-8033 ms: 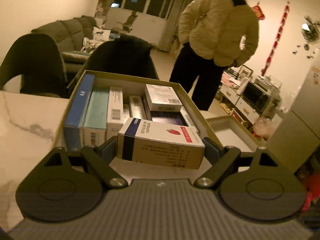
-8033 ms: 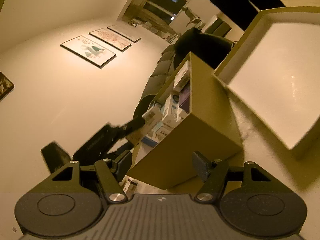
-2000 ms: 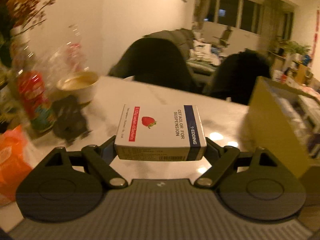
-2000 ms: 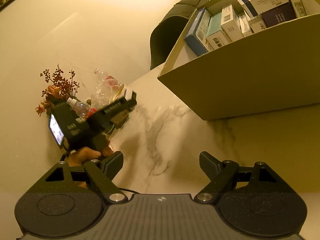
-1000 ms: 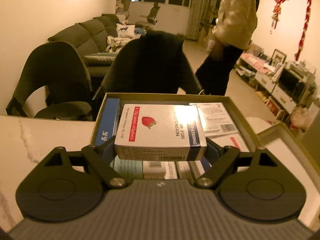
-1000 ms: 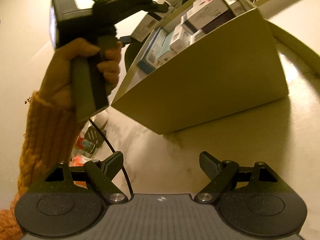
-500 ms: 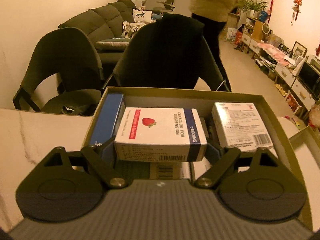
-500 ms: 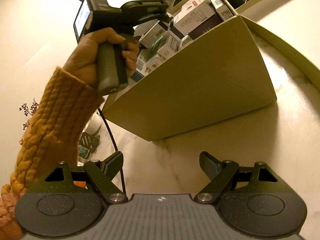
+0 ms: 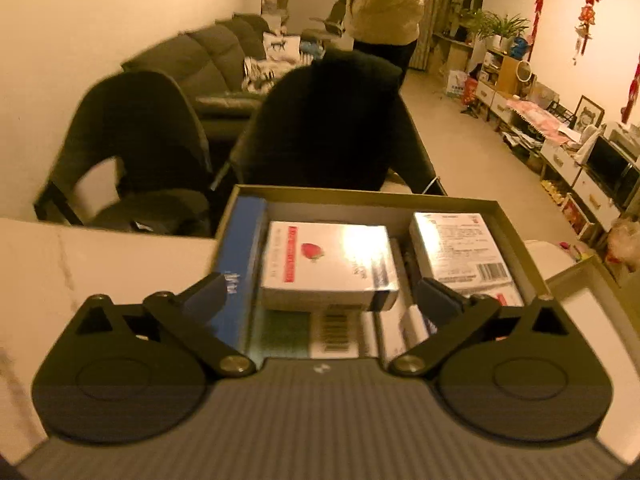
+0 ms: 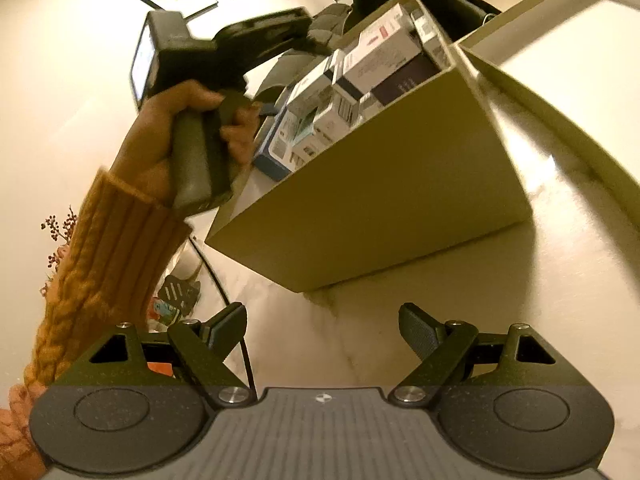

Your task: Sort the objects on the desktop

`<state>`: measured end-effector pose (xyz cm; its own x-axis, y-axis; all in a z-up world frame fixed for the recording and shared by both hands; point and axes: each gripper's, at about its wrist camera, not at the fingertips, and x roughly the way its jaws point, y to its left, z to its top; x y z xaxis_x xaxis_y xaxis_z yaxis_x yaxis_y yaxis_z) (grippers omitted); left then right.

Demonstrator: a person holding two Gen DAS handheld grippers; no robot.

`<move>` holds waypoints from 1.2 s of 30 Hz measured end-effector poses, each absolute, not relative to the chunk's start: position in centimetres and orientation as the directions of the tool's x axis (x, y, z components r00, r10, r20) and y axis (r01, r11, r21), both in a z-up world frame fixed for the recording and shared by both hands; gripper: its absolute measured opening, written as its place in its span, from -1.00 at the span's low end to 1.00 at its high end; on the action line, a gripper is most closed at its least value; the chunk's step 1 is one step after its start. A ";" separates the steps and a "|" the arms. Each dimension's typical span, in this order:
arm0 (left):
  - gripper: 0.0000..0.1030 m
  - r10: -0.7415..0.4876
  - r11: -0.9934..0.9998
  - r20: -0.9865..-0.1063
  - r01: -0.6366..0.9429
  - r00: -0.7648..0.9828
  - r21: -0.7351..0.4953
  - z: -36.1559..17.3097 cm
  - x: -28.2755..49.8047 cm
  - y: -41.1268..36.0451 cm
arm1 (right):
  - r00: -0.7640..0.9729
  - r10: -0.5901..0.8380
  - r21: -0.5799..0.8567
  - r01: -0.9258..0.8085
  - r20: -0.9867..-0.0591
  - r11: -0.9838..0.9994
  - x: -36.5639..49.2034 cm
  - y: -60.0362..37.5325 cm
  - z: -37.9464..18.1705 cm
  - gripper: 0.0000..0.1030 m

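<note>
A white medicine box with a red strawberry lies flat on other packs inside the olive cardboard box. My left gripper hovers just over it. Its jaws are opening and stand wide, both pads clear of the strawberry box's sides. In the right wrist view the strawberry box tops the stack. A hand in an orange knit sleeve holds the left tool beside it. My right gripper is open and empty, low over the marble table in front of the olive box's wall.
A long blue box and a white barcoded box flank the strawberry box. The shallow box lid lies to the right. Two dark chairs stand behind the table, and a person in a pale jacket beyond them.
The left jaws have spread and let go of the strawberry box, which now rests on the packs in the olive box. The right gripper has stayed open in the same place.
</note>
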<state>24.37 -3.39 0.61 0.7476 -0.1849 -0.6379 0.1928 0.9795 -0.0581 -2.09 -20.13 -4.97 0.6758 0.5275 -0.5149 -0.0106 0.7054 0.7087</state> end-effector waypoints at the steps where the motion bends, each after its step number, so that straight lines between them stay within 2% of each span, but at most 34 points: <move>1: 1.00 -0.181 0.980 -0.632 0.191 0.754 -0.054 0.7 23.9 -3.1 | 0.681 0.522 0.708 -0.009 -0.513 0.706 -2.4 -20.5 -4.8 0.66; 8: 1.00 -0.161 0.984 -0.615 0.173 0.772 -0.040 0.9 21.2 -0.9 | 0.728 0.461 0.696 0.032 -0.508 0.717 -3.9 -22.7 -4.0 0.66; 14: 1.00 -0.196 0.979 -0.613 0.183 0.765 -0.085 0.5 18.6 0.7 | 0.755 0.421 0.701 0.071 -0.502 0.709 -5.6 -24.3 -4.0 0.66; 36: 1.00 -0.185 0.982 -0.631 0.160 0.753 -0.097 -1.5 8.4 2.1 | 0.771 0.421 0.688 0.030 -0.477 0.725 -9.1 -23.8 -2.8 0.70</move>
